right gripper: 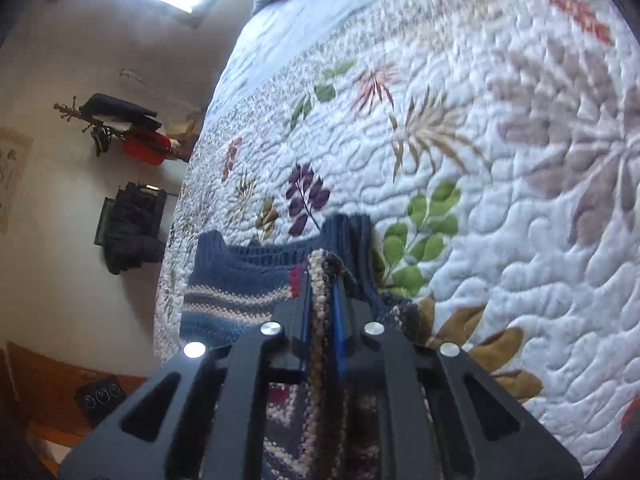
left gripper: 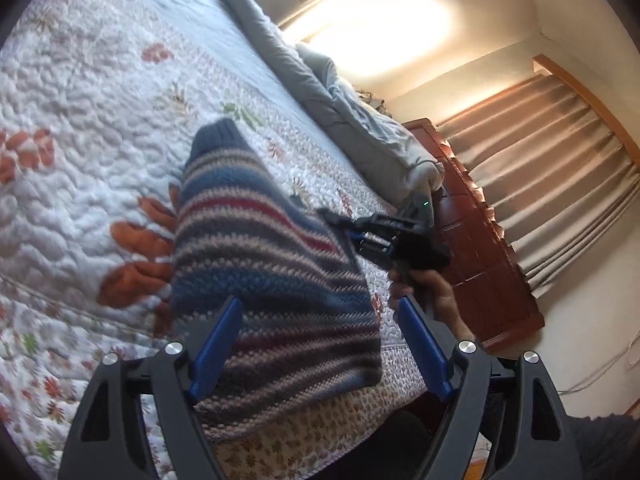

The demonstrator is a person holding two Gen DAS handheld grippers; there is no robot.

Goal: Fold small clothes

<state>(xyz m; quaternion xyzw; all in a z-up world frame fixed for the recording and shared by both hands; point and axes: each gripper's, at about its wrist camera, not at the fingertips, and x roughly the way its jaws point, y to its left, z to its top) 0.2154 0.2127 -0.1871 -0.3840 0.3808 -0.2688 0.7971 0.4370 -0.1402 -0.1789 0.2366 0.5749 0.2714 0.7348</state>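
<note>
Floral quilt (left gripper: pixel 88 128) — grey duvet (left gripper: pixel 320 92) beyond

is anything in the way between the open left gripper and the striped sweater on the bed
Nothing visible. The left gripper hangs open over the near part of the striped sweater, only air between its pads and the knit. The right gripper is already shut on the sweater's edge, off to the side on the quilt.

Bed under white floral quilt (left gripper: pixel 100 120), grey duvet (left gripper: pixel 304 80) bunched far side. Reddish wooden dresser (left gripper: pixel 480 240) right, beige pleated curtains (left gripper: pixel 552 168) behind, sunlit window (left gripper: pixel 372 12) blown out.
</note>
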